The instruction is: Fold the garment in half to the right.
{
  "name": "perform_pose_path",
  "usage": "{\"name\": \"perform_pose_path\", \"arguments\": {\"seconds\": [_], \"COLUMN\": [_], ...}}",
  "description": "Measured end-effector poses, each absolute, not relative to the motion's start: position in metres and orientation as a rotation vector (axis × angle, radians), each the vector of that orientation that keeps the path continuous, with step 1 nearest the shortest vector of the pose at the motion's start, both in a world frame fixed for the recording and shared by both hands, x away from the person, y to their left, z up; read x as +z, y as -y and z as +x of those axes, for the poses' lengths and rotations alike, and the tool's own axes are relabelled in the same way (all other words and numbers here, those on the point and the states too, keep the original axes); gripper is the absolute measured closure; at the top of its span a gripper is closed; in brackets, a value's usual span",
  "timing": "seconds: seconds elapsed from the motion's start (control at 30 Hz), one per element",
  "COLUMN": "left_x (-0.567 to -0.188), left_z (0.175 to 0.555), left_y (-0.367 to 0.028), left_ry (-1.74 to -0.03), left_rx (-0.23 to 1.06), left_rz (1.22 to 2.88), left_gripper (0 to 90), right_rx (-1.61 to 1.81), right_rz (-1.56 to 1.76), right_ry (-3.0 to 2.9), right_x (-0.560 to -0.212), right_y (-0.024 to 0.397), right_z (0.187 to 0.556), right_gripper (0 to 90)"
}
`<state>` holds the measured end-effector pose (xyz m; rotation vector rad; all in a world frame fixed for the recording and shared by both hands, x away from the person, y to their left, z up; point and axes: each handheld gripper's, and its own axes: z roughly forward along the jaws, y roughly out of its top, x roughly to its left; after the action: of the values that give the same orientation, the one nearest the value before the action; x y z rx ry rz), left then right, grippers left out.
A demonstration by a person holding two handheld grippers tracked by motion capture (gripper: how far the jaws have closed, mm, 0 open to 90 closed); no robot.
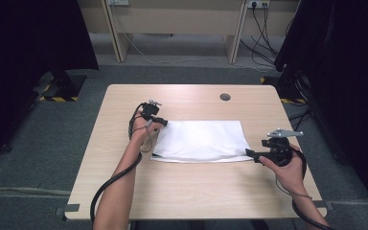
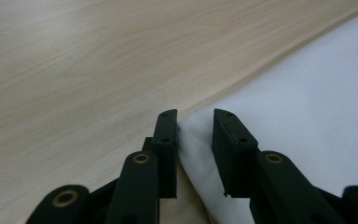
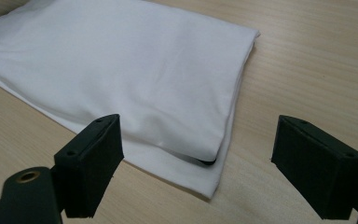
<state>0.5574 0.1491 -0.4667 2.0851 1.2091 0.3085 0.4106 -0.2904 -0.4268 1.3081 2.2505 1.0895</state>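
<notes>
Left tool (image 2: 195,140) straddling cloth (image 2: 307,116) corner, jaws narrowed

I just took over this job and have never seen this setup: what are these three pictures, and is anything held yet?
A person at a wooden table holds a pair of hand-held tongs in each hand. One picture looks down from above; the other two look along each pair's black jaws. A folded white cloth lies flat on the table. The left tongs straddle the cloth's far-left corner, jaws narrow with a gap, not yet pinching. The right tongs stand wide open at its near-right corner. Nothing is held.
</notes>
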Motion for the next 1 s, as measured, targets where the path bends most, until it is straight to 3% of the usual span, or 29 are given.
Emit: {"name": "perform_pose_path", "arguments": {"seconds": [0.53,1.0], "left_x": [-0.468,-0.459], "left_z": [0.557,0.552], "left_y": [-0.148,-0.147], "left_ry": [-1.202,-1.166], "left_rx": [0.285,0.274], "left_rz": [2.076,2.1], "left_gripper": [85.0,86.7], "right_rx": [1.087,1.071], "right_rz": [1.272,1.083], "right_ry": [-2.267,-2.362], "right_x": [-0.423,-0.415], "right_y": [0.281,0.231], "right_z": [0.413,0.421], "right_gripper": [16.5,20.5]}}
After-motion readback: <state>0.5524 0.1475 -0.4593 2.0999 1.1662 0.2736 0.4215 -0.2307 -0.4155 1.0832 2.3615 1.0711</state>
